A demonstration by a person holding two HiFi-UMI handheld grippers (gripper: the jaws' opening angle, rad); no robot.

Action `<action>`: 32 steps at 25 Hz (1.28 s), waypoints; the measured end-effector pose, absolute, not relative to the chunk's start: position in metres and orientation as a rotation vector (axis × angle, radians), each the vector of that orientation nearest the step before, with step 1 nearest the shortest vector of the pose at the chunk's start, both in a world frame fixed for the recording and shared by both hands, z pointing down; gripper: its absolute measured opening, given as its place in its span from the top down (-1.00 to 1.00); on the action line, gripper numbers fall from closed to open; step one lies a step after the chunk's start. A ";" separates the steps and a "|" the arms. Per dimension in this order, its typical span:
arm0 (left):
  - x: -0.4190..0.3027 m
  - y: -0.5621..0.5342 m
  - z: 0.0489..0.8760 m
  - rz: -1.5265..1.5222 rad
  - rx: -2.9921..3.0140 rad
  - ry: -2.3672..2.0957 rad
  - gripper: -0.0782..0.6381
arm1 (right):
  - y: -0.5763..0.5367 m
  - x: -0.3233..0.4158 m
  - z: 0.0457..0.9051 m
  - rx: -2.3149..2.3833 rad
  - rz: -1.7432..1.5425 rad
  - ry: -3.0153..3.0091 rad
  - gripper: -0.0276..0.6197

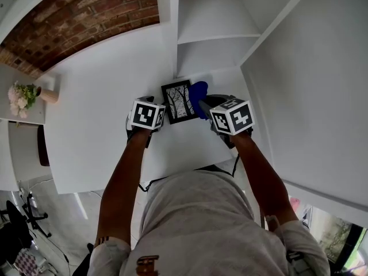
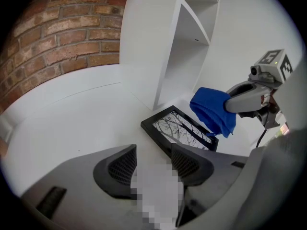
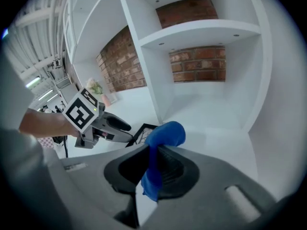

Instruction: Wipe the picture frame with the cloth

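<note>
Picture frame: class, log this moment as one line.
picture frame: flat on table | left gripper: open, beside it | right gripper: shut on blue cloth, at frame's right edge

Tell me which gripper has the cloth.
The right gripper: its fingers are shut on the blue cloth. The left gripper has its fingers apart with nothing between them, next to the picture frame.

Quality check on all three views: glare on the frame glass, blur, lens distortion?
Head view: soft, even light, no glare on the black picture frame with tree print; the white shelf edges bow. Left gripper view: black vignette in the corners, frame print sharp. Right gripper view: strong fisheye, and the blue cloth near the lens looks slightly soft.
</note>
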State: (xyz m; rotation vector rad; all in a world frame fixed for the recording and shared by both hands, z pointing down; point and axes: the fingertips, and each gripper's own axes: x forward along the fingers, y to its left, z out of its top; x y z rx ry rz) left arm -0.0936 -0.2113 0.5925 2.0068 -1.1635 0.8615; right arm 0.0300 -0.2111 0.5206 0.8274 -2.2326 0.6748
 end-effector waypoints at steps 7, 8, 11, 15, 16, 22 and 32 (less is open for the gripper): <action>-0.093 -0.212 0.593 0.867 2.013 -1.157 0.16 | -0.181 -0.008 0.506 0.737 0.699 -2.321 0.77; -0.093 -0.212 0.593 0.868 2.013 -1.157 0.16 | -0.177 -0.013 0.507 0.724 0.713 -2.325 0.77; -0.093 -0.211 0.593 0.868 2.017 -1.156 0.16 | -0.166 -0.030 0.511 0.687 0.762 -2.342 0.77; -0.093 -0.211 0.593 0.864 2.019 -1.156 0.16 | -0.160 -0.041 0.528 0.685 0.851 -2.311 0.77; -0.093 -0.211 0.593 0.864 2.019 -1.156 0.16 | -0.159 -0.042 0.533 0.688 0.877 -2.300 0.77; -0.092 -0.210 0.592 0.866 2.023 -1.156 0.16 | -0.158 -0.038 0.562 0.713 0.924 -2.229 0.77; -0.092 -0.212 0.592 0.865 2.026 -1.158 0.17 | -0.173 -0.003 0.565 0.765 0.756 -2.148 0.77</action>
